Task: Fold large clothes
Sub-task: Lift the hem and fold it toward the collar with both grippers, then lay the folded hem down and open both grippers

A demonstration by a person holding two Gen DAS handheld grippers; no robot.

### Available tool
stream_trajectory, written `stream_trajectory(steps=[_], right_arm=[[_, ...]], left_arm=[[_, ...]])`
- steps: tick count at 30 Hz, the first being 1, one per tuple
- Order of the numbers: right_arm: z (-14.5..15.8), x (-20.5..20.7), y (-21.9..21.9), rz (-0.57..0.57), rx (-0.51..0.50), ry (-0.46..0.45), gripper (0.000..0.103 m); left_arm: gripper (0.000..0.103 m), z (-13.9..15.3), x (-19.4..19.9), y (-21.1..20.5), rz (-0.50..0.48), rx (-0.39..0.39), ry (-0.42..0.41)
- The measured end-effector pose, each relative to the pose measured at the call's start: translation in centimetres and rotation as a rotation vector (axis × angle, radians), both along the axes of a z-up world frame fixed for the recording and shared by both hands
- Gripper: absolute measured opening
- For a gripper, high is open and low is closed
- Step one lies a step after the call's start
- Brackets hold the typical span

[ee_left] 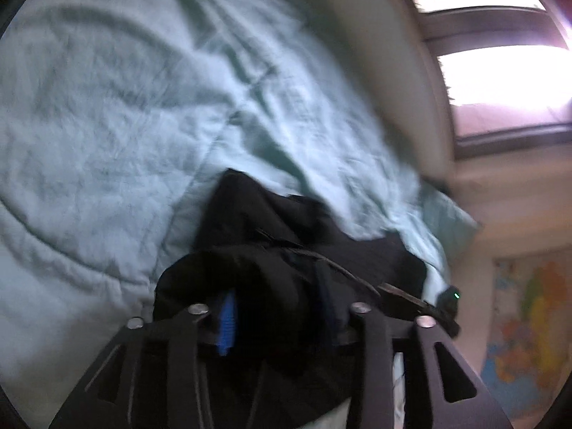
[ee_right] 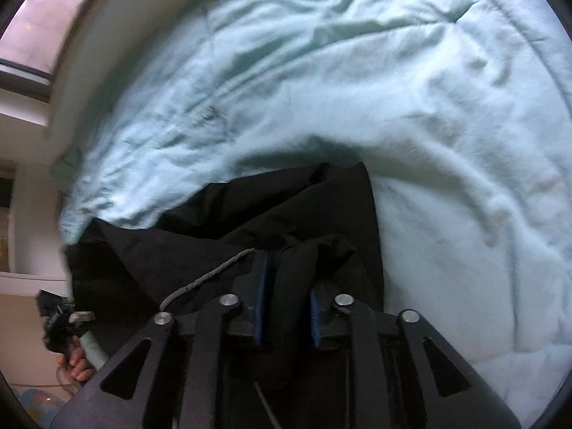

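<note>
Crumpled black fabric garment (ee_right: 228, 236) on pale mint quilted bedspread (ee_right: 447, 114). Right gripper (ee_right: 286, 300) jaws apart around a fold (pads' contact unclear). Left gripper (ee_left: 277, 318), at 6 o'clock: jaws apart, fabric between.

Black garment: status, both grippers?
Left gripper, right gripper: black garment bunched between blue pads, grip uncertain. Garment lies on pale green comforter. Nothing in the way.

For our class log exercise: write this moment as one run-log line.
step: laying garment down | black garment: bunched on quilt | left claw: part open, cloth between pads | right claw: part open, fold between pads
</note>
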State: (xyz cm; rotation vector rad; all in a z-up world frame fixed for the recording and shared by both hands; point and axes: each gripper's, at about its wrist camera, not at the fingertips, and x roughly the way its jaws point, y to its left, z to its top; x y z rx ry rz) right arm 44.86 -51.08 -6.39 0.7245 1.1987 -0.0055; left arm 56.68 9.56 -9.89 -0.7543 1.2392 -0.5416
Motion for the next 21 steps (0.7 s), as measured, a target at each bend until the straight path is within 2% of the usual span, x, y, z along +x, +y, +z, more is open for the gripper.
stream_trajectory(steps=[1, 2, 3, 5, 7, 10, 13, 15, 18, 21], right_arm=[[1.4, -1.0, -0.6, -0.016, 0.007, -0.033, 0.053], [2.8, -2.0, -1.2, -0.035, 0.000, -0.063, 0.061], [3.6, -2.6, -1.4, -0.045, -0.005, -0.086, 0.070], [5.6, -3.8, -1.6, -0.033, -0.053, -0.144, 0.071], [5.9, -3.5, -0.8, 0.014, -0.163, -0.132, 0.071], [4.7, -1.8, 0.4, 0.073, -0.267, -0.120, 0.071], [2.8, 0.1, 0.5, 0.118, -0.318, -0.132, 0.071], [1.5, 1.6, 0.6, 0.156, -0.326, -0.128, 0.071], [-0.2, 3.8, 0.6, 0.211, -0.345, -0.139, 0.071], [-1.6, 5.7, 0.9, 0.268, -0.324, -0.146, 0.071]], left_arm=[[0.060, 1.4, -0.7, 0.7, -0.005, 0.012, -0.032], [0.068, 2.5, -1.1, 1.2, -0.004, 0.027, -0.057], [0.071, 3.8, -1.7, 1.9, 0.000, 0.040, -0.088], [0.079, 5.6, -2.2, 2.2, 0.001, 0.089, -0.150], [0.079, 5.9, -1.5, 1.2, -0.025, 0.164, -0.190], [0.079, 3.9, 0.6, -0.7, -0.051, 0.270, -0.172], [0.079, 1.5, 2.7, -2.2, -0.081, 0.321, -0.158], [0.079, 0.4, 3.9, -3.0, -0.104, 0.338, -0.151], [0.079, -1.3, 5.4, -3.3, -0.123, 0.323, -0.129], [0.079, -2.8, 6.4, -3.0, -0.117, 0.251, -0.082]])
